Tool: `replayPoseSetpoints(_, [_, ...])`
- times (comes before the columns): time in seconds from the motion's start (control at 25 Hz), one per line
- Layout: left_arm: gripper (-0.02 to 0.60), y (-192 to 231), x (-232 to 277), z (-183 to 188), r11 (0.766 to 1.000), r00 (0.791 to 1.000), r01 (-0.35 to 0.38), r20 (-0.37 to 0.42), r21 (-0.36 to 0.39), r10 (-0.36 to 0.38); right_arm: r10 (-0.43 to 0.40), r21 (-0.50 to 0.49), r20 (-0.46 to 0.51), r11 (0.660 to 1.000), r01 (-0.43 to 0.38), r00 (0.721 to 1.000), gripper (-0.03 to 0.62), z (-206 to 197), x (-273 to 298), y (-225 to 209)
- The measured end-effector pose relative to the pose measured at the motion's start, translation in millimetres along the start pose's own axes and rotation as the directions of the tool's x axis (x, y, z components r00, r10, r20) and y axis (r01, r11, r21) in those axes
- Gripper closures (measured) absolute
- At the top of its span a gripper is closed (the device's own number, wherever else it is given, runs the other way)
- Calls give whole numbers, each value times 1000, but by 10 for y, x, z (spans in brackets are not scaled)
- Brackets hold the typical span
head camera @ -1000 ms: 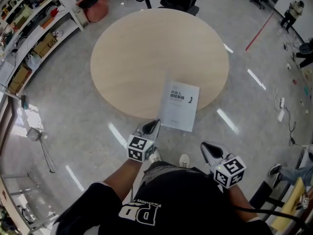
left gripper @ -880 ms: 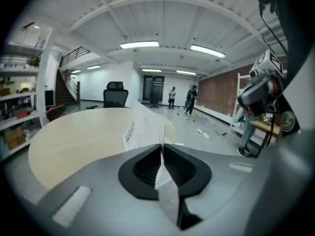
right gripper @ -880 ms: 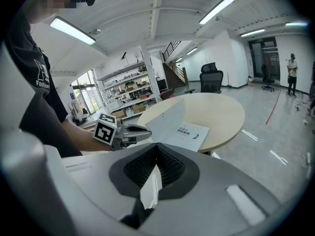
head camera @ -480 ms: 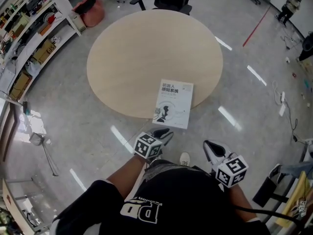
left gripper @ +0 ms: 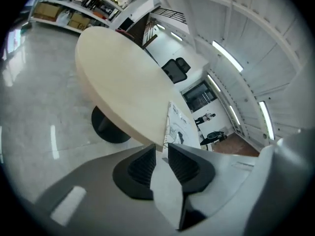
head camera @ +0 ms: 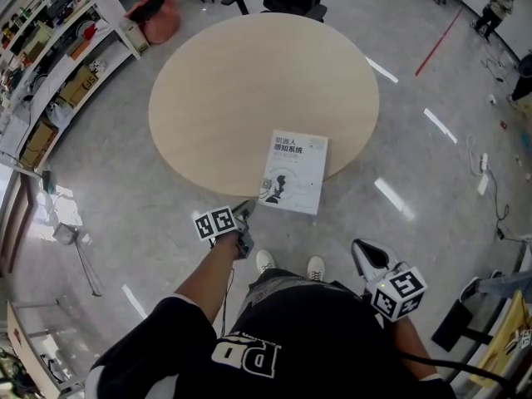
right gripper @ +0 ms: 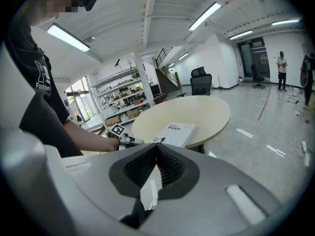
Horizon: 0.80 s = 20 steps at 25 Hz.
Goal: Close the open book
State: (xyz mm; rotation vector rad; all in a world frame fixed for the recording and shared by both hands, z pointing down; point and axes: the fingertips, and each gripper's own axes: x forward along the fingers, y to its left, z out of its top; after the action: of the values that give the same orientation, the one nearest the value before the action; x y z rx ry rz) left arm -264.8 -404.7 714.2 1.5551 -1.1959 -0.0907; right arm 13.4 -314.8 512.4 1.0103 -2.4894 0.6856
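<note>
The book (head camera: 293,171) lies flat w/ cover up, so I judge it is already closed. It sits at the near edge of the table (head camera: 249,81), and its near end hangs over the edge a bit.

Risk: the left gripper (head camera: 245,213) is just beside the book's near-left corner. A bump from there could slide the book or tip it off to the floor.

Left arm is stretched fwd, wrist rolled, tips about level w/ the table edge. Its jaws are closing w/ a small gap and nothing between them. The right gripper (head camera: 364,254) stays near the body, well apart from the book, w/ jaws together and empty.
</note>
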Motion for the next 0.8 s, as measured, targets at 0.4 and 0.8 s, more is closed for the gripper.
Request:
replayPoseSetpoints(0.4, [572,-17,186,-200,974,997,69,55,-215,-58,-26,-11,4,1000,26,1000,586,-49,-238,-203])
replayPoseSetpoints(0.8, [572,-660,582,-918,988,989,113,-81,-108,-122,1,-35,11,999,-1,1000,586,-106,-421,-358])
